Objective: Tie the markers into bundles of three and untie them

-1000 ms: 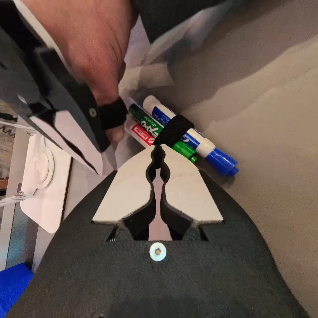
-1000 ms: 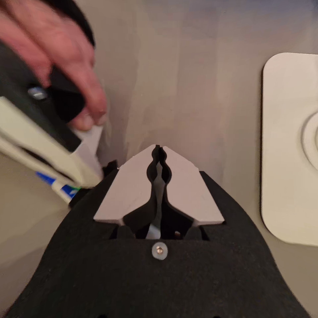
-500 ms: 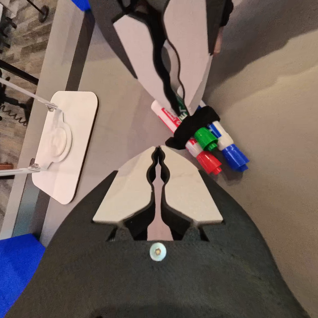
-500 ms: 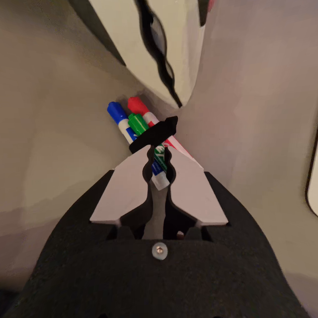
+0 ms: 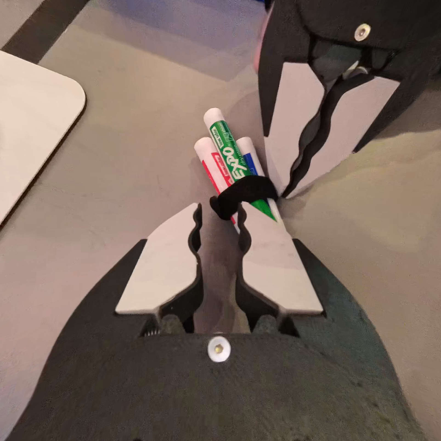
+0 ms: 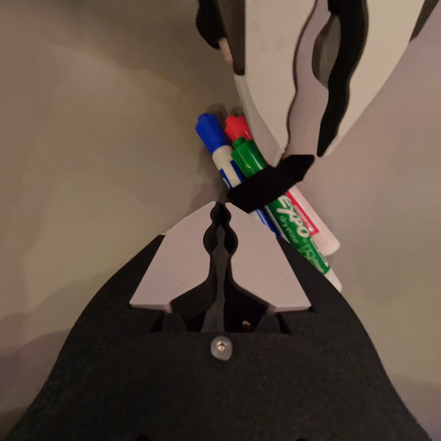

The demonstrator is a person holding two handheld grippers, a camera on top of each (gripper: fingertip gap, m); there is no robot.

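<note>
Left wrist view: the left gripper (image 5: pixel 219 210) has its jaws parted, with a clear gap between the two pale fingers. The loose tail of a black strap (image 5: pixel 243 193) sits at the mouth of that gap, near the right fingertip; nothing is clamped. The strap is wrapped around a bundle of three dry-erase markers lying on the grey tabletop (image 5: pixel 143 143): a green marker (image 5: pixel 226 152) on top, a red marker (image 5: pixel 210 164) to its left and a blue marker (image 5: pixel 249 155) to its right, with their white butt ends pointing away from the camera. The right gripper (image 5: pixel 284 194) comes down from the upper right, its fingertips drawn together at the table just beside the strap. A white board (image 5: pixel 31 119) with a rounded corner lies at the left edge, well apart from the bundle.

Right wrist view: the right gripper (image 6: pixel 220 204) is closed, its fingertips meeting on nothing, just left of the strap (image 6: pixel 267 186). The bundle lies to the right of its fingers, with the blue (image 6: pixel 212 143), red (image 6: pixel 238 128) and green (image 6: pixel 248 157) caps pointing away. The left gripper (image 6: pixel 300 152) reaches in from the top, jaws apart, its tips next to the pointed end of the strap.
</note>
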